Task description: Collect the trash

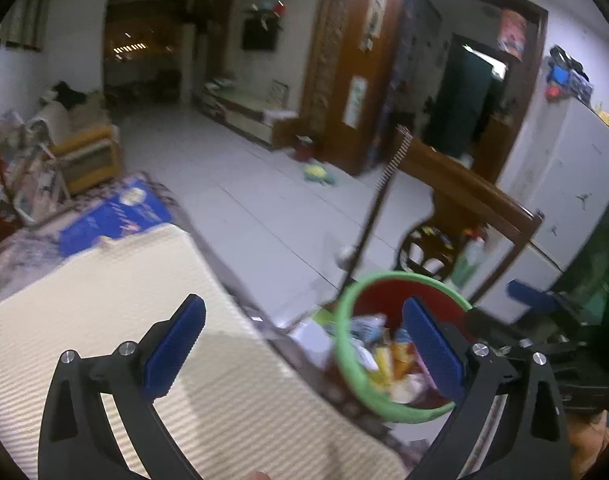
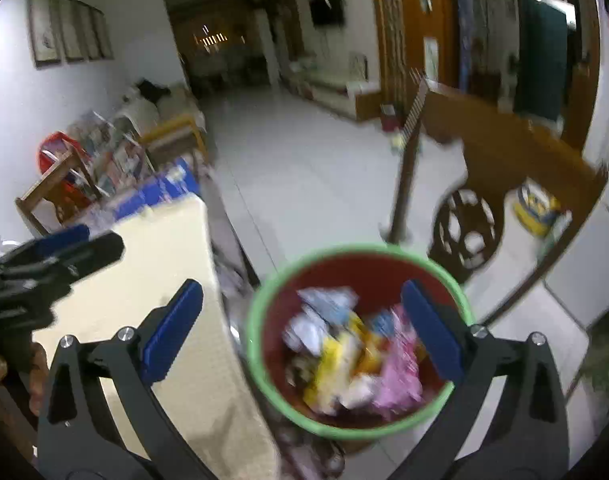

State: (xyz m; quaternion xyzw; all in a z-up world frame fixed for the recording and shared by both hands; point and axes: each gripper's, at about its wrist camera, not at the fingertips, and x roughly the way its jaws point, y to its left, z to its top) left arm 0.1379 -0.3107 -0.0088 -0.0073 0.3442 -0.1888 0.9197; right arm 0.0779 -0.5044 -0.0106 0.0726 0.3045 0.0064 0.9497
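A red bin with a green rim [image 1: 346, 308] [image 2: 256, 320] stands on the floor just past the table edge. It holds several crumpled wrappers [image 1: 388, 360] [image 2: 344, 360] in yellow, pink, white and blue. My left gripper [image 1: 304, 302] is open and holds nothing; its left finger is over the cream ribbed mat [image 1: 104, 320] and its right finger over the bin. My right gripper [image 2: 302, 285] is also open and holds nothing, above the bin's left rim. Each gripper shows at the edge of the other's view: the right one [image 1: 532, 300], the left one [image 2: 60, 240].
A carved wooden chair [image 1: 464, 192] [image 2: 504, 152] and a dark pole on a foot [image 1: 368, 220] [image 2: 404, 184] stand behind the bin. A white fridge [image 1: 564, 184] is at the right, a blue box [image 1: 116, 212] at the mat's far end. The pale tiled floor [image 1: 244, 184] stretches beyond.
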